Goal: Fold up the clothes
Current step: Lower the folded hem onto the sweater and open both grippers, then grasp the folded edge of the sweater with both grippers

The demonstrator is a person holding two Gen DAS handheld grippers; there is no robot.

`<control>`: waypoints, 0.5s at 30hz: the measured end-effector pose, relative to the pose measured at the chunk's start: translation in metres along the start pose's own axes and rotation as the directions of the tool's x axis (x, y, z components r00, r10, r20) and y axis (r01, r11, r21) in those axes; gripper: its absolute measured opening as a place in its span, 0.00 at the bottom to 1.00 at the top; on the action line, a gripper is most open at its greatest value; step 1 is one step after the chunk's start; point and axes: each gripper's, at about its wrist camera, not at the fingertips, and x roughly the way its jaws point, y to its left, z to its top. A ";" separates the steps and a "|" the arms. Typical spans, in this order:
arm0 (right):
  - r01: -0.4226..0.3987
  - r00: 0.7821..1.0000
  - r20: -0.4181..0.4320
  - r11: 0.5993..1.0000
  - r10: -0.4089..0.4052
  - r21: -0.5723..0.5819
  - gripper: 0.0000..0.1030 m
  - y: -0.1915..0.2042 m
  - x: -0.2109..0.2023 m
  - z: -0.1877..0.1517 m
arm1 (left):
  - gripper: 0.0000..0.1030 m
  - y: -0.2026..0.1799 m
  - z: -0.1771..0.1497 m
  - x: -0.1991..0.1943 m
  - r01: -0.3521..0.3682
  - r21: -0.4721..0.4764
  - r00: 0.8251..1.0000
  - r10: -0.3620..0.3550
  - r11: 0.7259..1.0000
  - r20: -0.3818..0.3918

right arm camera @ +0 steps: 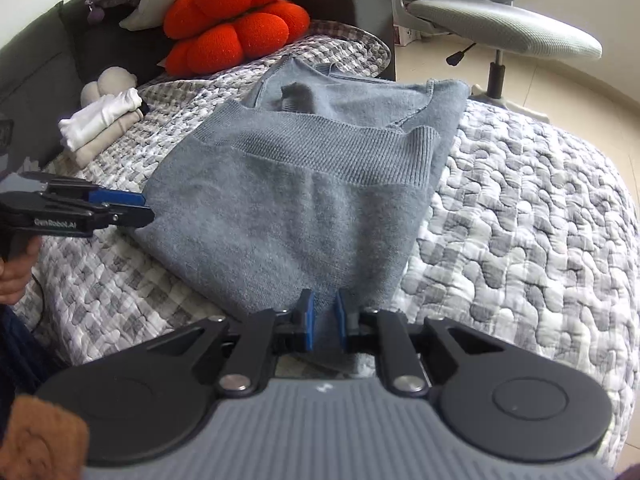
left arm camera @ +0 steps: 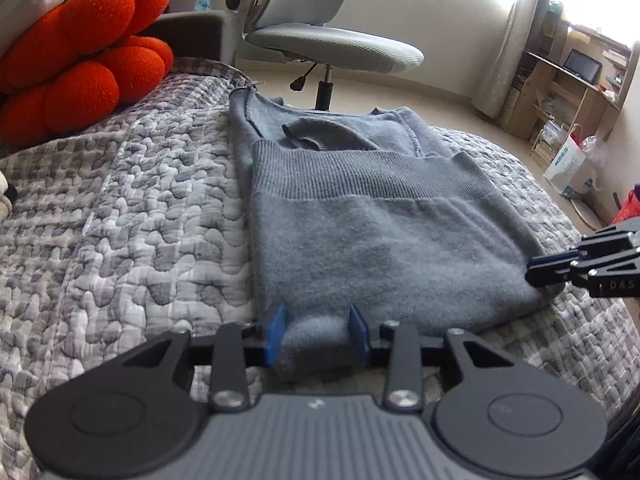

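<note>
The folded grey-blue knitted sweater (left arm camera: 360,208) lies on the grey quilted bed (left arm camera: 120,208). The left gripper (left arm camera: 316,330) and right gripper (right arm camera: 322,316) each have jaws clamped on its near edge.

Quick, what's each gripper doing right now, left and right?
Left gripper: closed on the grey sweater, near corner.
Right gripper: closed on the sweater's other near corner.

- I see a soft grey-blue knitted sweater (left arm camera: 360,216) lying flat on the quilted bed, folded in half.
- Its ribbed hem band crosses the middle; the neckline lies at the far end.
</note>
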 end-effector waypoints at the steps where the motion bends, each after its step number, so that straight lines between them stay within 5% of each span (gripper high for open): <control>1: 0.007 1.000 0.001 1.000 -0.007 0.005 0.16 -0.001 -0.002 0.000 | 0.36 0.001 0.000 -0.001 0.002 -0.003 1.000 -0.002 1.000 -0.002; 7: 0.052 0.999 -0.003 0.998 -0.052 -0.038 0.16 -0.003 -0.008 -0.008 | 0.36 0.004 -0.002 -0.009 0.007 -0.006 1.000 -0.007 1.000 -0.023; 11: 0.071 0.997 0.008 0.995 -0.071 -0.069 0.29 -0.002 -0.016 -0.013 | 0.36 0.008 -0.003 -0.019 -0.001 -0.014 1.000 0.001 1.000 -0.016; 15: 0.048 0.999 0.013 0.999 -0.047 -0.027 0.30 -0.008 -0.023 -0.015 | 0.41 0.019 -0.007 -0.024 0.010 -0.071 1.000 -0.011 0.997 -0.014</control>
